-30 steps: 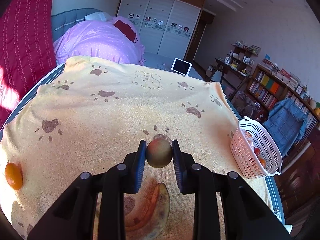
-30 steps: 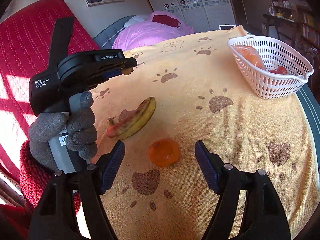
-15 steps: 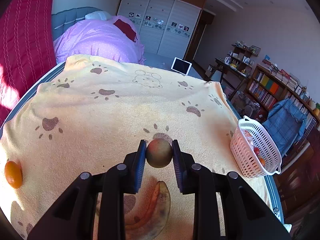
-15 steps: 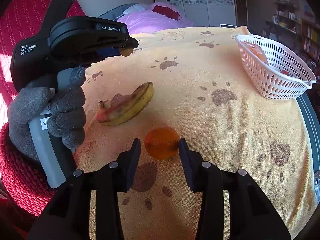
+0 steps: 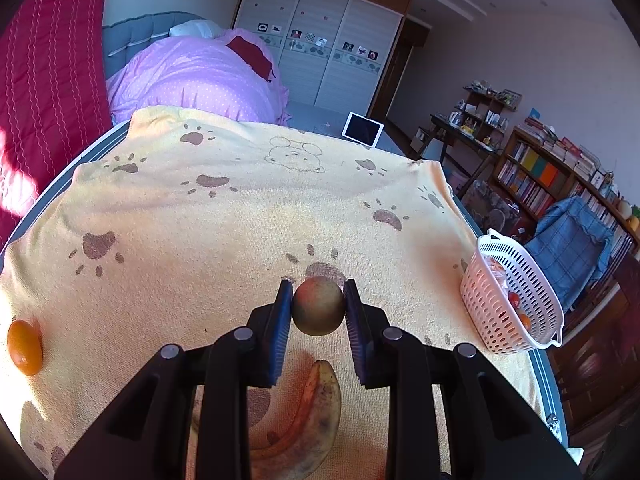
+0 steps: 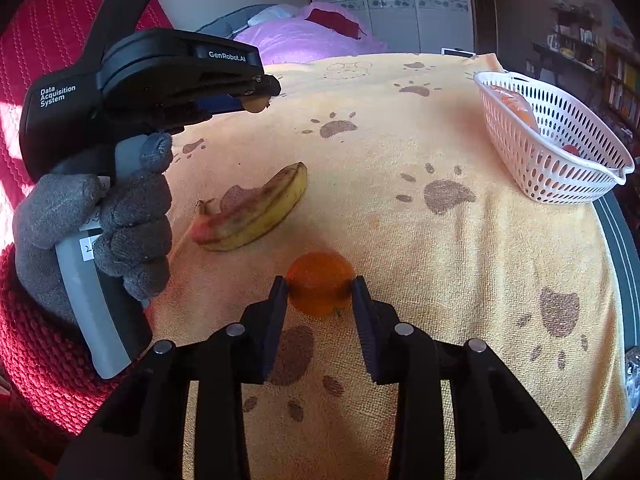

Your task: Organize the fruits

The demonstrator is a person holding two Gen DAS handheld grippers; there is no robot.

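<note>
text 1: "GenRobot.AI", white print on the black top housing of the left gripper [image 6: 256, 105] | text 2: "Data Acquisition System", white print on the rear side of that housing | paper stickers on its grey handle [image 6: 88, 280]: handwriting partly hidden by the gloved hand [image 6: 100, 224], unreadable | other readable text: none

We find a towel [image 6: 400, 240] spread over the tabletop [image 5: 100, 144]. On it, the banana [image 6: 256, 212] lies left of centre, and an orange [image 6: 320, 282] sits just before it. The basket [image 6: 560, 152] stands at the towel's far right edge, with fruit in it. A 2nd orange [image 5: 24, 342] lies at the left edge. A bed [image 5: 192, 76] stands behind the tabletop.
</note>
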